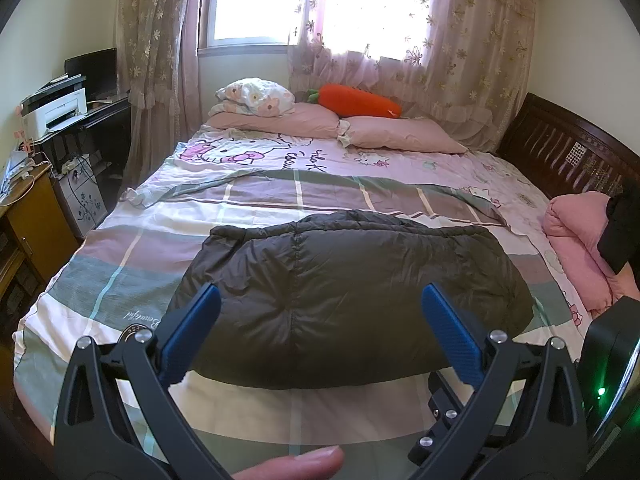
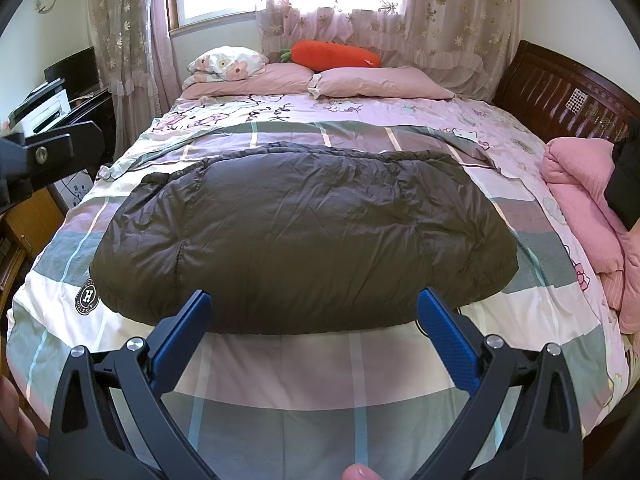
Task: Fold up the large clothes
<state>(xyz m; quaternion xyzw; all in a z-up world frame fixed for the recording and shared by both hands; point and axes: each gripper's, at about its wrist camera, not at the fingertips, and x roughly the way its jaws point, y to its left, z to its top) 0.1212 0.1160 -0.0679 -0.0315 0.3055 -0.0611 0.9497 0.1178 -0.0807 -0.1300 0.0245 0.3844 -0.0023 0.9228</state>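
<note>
A dark puffy down jacket (image 1: 344, 284) lies folded into a wide rectangle on the checked bedspread (image 1: 120, 248); the right wrist view shows the whole jacket (image 2: 304, 236) with a round logo patch (image 2: 89, 294) by its left corner. My left gripper (image 1: 320, 292) hangs open just above the jacket's near edge, its blue fingers (image 1: 448, 328) spread wide with nothing between them. My right gripper (image 2: 314, 300) is open too, hovering at the jacket's front edge, empty. Part of the left tool (image 2: 52, 152) shows at the left of the right wrist view.
Pink pillows (image 1: 400, 132), a flowered pillow (image 1: 252, 96) and an orange carrot plush (image 1: 356, 100) lie at the bed's far end. A folded pink quilt (image 2: 584, 216) sits at the right by the dark wooden board (image 2: 560, 92). A desk with a printer (image 1: 56, 110) stands left.
</note>
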